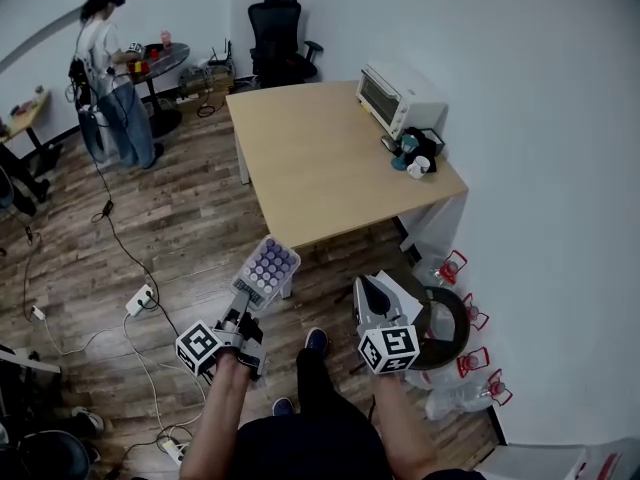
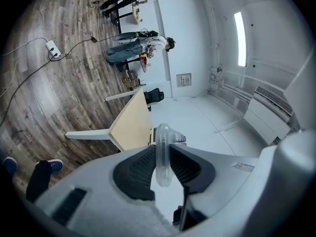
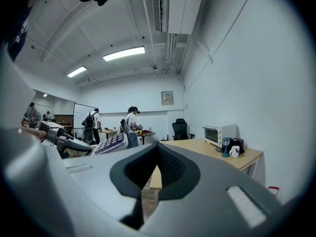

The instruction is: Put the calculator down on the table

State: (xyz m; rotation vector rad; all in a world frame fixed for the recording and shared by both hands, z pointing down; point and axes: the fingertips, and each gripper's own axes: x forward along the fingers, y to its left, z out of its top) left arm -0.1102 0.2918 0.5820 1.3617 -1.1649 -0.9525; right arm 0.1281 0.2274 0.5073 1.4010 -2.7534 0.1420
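Observation:
A calculator point(image 1: 268, 267) with purple keys and a clear case sticks out of my left gripper point(image 1: 244, 306), which is shut on its near end. I hold it in the air over the wood floor, just short of the near corner of the light wooden table point(image 1: 320, 168). In the left gripper view the calculator point(image 2: 163, 152) shows edge-on, pinched between the black pads point(image 2: 136, 174), with the table point(image 2: 131, 127) ahead. My right gripper point(image 1: 368, 288) hangs beside it, shut and empty. From the right gripper view the calculator point(image 3: 109, 143) shows at left and the table point(image 3: 207, 149) lies ahead.
A toaster oven point(image 1: 400, 96), a small lamp and a white mug point(image 1: 418, 166) stand along the table's right edge. An office chair point(image 1: 282, 38) is behind the table. A person point(image 1: 108, 78) stands at far left. A power strip point(image 1: 140, 299) with cables lies on the floor; water bottles point(image 1: 462, 373) lie at right.

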